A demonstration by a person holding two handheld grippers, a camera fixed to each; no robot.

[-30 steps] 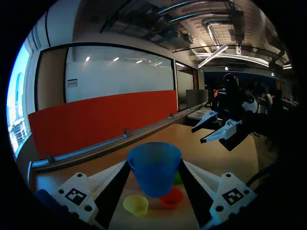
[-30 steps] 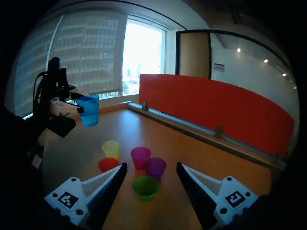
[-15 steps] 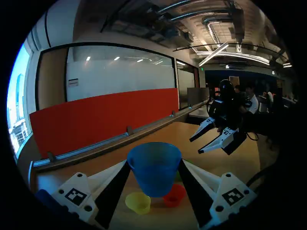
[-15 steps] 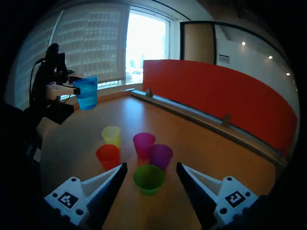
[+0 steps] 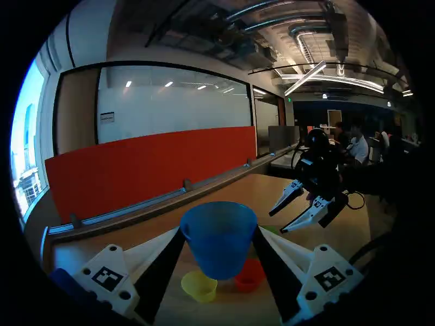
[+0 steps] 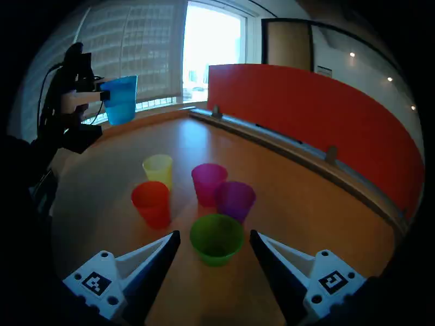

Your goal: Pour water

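My left gripper (image 5: 217, 231) is shut on an upright blue cup (image 5: 218, 239), held in the air above the wooden table (image 5: 261, 193). Under it stand a yellow cup (image 5: 198, 285) and a red cup (image 5: 250, 275). Farther off, my right gripper (image 5: 276, 223) hangs open over the table. In the right gripper view, the right gripper (image 6: 215, 234) is open, and a green cup (image 6: 216, 239) stands just ahead between its fingertips, untouched. Behind it are a red cup (image 6: 152, 202), a yellow cup (image 6: 158, 169), a magenta cup (image 6: 209, 182) and a purple cup (image 6: 235, 200). The blue cup (image 6: 119, 99) hangs at upper left.
A red partition (image 6: 321, 117) with a metal rail runs along the table's far edge. Bright windows with blinds (image 6: 136, 49) lie behind the left gripper. People sit at desks (image 5: 356, 146) in the dim background. Bare tabletop (image 6: 304, 217) lies right of the cups.
My right gripper has moved lower and nearer to the group of cups, which now look larger. The left gripper keeps the blue cup almost still, slightly higher in the right gripper view.
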